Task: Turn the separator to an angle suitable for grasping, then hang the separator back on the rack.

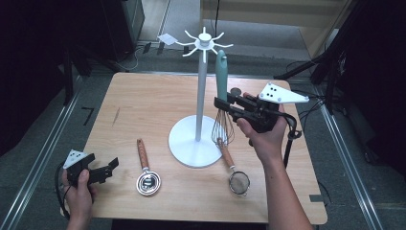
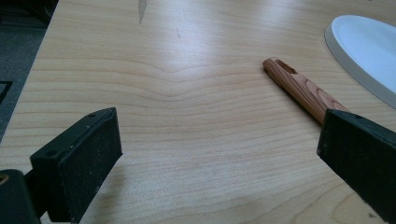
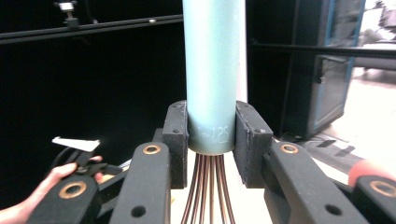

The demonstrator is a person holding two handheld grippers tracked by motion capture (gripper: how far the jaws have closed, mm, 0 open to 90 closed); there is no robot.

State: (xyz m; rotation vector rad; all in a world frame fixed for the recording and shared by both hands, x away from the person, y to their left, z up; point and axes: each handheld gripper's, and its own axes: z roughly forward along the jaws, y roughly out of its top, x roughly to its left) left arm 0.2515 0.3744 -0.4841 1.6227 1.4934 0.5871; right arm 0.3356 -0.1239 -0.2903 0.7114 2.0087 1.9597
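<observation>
High view is looking down and forward over the whole table (image 1: 143, 100). Left gripper view is skimming low and close over the tabletop, sharing the wooden handle (image 2: 301, 88) and stand base (image 2: 369, 56). Right gripper view is facing level, tight on the whisk (image 3: 212, 74).

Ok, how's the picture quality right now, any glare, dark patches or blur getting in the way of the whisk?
High view: evenly lit table, dark surroundings, whisk a bit soft but readable. Left gripper view: pale glare across the far tabletop, near jaws blurred, wooden handle sharp. Right gripper view: whisk handle clear between the jaws, background mostly black, bright washed-out patch at the right edge.
</observation>
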